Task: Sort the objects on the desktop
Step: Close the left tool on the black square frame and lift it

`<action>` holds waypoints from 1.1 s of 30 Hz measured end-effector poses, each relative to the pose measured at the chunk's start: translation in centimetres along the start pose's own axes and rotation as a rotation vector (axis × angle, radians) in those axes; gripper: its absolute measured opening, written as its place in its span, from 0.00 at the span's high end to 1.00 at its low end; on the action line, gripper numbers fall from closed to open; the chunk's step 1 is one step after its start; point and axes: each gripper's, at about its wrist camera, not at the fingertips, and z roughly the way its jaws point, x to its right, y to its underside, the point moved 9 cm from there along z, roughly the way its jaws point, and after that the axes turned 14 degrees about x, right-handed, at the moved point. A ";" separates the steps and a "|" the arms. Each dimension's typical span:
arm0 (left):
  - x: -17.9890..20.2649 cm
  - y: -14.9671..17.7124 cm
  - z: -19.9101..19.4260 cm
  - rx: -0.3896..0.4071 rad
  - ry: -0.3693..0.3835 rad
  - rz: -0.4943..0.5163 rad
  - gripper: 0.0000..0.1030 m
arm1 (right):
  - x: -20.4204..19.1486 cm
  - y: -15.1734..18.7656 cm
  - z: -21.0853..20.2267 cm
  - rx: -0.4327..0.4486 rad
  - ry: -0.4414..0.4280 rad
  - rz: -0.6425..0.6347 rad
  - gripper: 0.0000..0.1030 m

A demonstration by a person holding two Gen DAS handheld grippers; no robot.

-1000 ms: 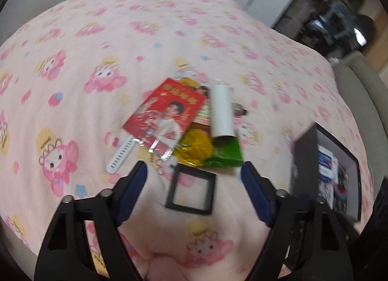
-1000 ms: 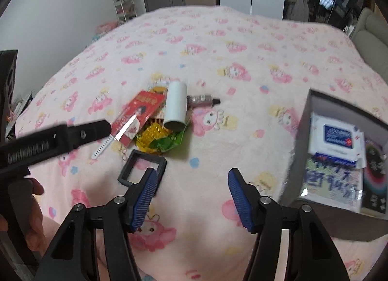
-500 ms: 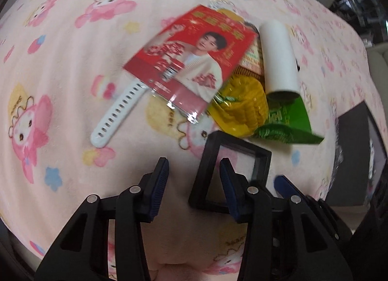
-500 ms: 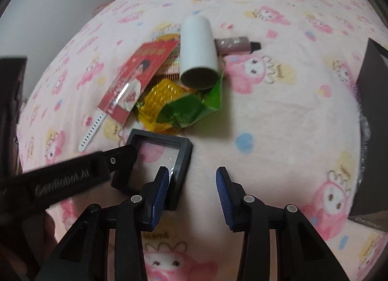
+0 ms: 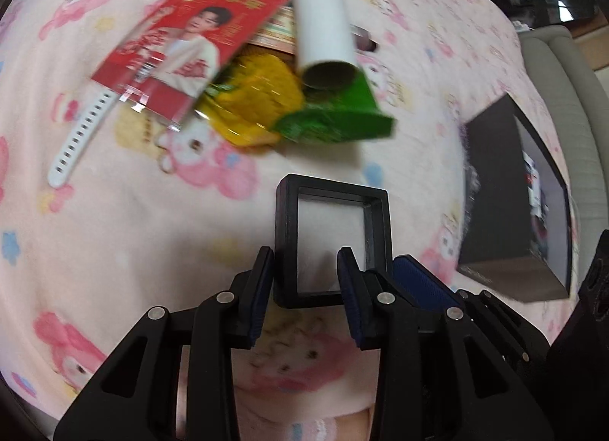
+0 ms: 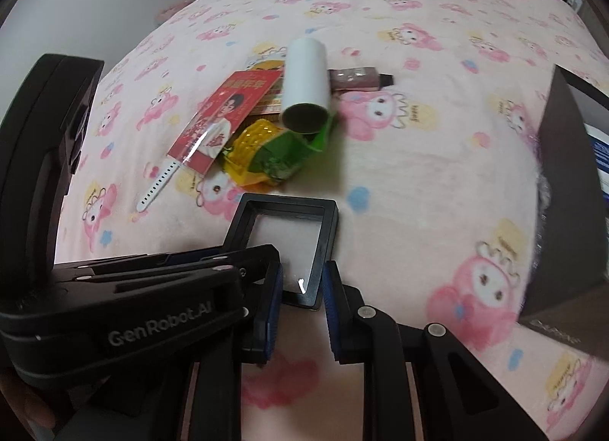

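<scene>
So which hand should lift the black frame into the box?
Right gripper: its fingers have just been closing, the black frame corner between them, and the box lies on its side.

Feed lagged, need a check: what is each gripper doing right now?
Left gripper: jaws just closing around the near-left corner of the black frame; grip cannot be told.
Right gripper: just closing around the frame's near-right corner; contact unclear.

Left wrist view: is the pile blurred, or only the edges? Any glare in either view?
Left wrist: motion blur smears the red card, green wrapper and white tube; the black frame stays fairly sharp. Right wrist: pile crisp, small glare spot on the frame's clear pane; fisheye bends both.
</scene>
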 end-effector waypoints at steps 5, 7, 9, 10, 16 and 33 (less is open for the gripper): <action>2.0 1.7 0.1 -0.019 0.038 -0.018 0.67 | 2.8 1.1 -2.2 -0.003 0.025 0.012 0.82; 1.9 1.3 0.2 0.002 0.011 -0.015 0.67 | 4.2 1.2 -2.2 -0.013 0.054 0.013 0.82; 1.4 0.8 -0.1 0.034 -0.025 -0.015 0.67 | 5.7 1.1 -2.2 -0.012 0.089 0.021 0.82; 0.8 0.6 -0.4 0.042 -0.038 -0.016 0.67 | 6.1 1.1 -2.2 -0.013 0.091 0.035 0.82; -0.2 0.7 0.1 0.019 -0.081 0.038 0.67 | 6.6 2.1 -1.1 -0.038 0.046 0.071 0.77; 7.8 -0.2 -3.2 0.127 0.086 0.286 0.76 | 5.5 1.0 -5.2 0.054 -0.056 0.015 0.84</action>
